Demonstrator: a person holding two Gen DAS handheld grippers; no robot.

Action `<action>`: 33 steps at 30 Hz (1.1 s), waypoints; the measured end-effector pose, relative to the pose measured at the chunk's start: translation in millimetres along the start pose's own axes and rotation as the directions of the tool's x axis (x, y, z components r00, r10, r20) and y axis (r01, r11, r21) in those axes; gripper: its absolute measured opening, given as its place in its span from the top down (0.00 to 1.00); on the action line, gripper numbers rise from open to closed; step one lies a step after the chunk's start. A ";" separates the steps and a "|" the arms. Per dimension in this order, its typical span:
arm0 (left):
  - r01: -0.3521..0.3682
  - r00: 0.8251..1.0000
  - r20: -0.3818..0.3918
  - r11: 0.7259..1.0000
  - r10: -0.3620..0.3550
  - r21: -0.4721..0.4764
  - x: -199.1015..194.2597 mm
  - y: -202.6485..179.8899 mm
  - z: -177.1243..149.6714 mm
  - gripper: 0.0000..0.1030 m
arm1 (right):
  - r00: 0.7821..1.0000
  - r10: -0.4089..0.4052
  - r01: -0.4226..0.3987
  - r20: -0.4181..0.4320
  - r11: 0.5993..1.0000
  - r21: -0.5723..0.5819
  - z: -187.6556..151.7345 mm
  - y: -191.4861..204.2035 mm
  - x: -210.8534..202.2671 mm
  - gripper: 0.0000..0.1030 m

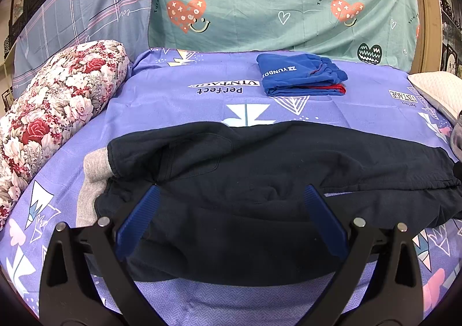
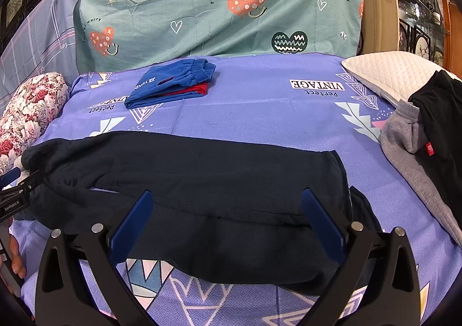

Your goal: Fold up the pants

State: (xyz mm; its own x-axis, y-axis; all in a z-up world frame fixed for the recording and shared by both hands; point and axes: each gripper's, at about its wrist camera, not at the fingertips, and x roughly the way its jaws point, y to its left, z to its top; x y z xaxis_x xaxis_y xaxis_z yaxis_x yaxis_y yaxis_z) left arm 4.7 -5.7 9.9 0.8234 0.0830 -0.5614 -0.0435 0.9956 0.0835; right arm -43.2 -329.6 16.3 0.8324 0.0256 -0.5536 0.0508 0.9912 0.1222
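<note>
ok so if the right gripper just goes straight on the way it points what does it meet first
Most likely the dark pants: the right gripper is open, its fingers spread just above that cloth. Beyond lies bare purple sheet, though the depth is hard to judge.

One pair of dark navy fleece pants spread across the lower half of the frame. One folded bright blue garment with a red layer, upper centre. One floral rose-patterned bolster at the left edge. One white quilted pillow, upper right. One grey sweatshirt-like garment and one black garment at the right edge, the black partly over the grey. One purple printed bedsheet beneath everything; one teal heart-print sheet and one grey-blue checked sheet across the top. Two black grippers with blue fingers: left, right.
</note>
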 end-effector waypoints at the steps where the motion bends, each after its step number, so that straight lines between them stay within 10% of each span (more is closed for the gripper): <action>1: 0.000 1.000 0.000 1.000 0.000 0.000 0.1 -0.3 0.0 0.02 | 1.000 0.000 0.000 0.000 1.000 0.000 0.0 0.0 0.0 0.01; 33: 0.063 0.998 0.003 0.997 -0.063 -0.033 -9.1 13.5 1.2 0.02 | 1.000 0.006 -0.006 0.006 1.000 0.019 0.3 -6.6 -1.4 0.01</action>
State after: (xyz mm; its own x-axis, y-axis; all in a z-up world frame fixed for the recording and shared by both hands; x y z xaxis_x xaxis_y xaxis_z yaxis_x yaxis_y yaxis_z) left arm -2.7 6.9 17.1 0.8260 0.0199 -0.5633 -0.0098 0.9997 0.0210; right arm -44.6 -336.2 16.5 0.8360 0.0306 -0.5479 0.0564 0.9884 0.1412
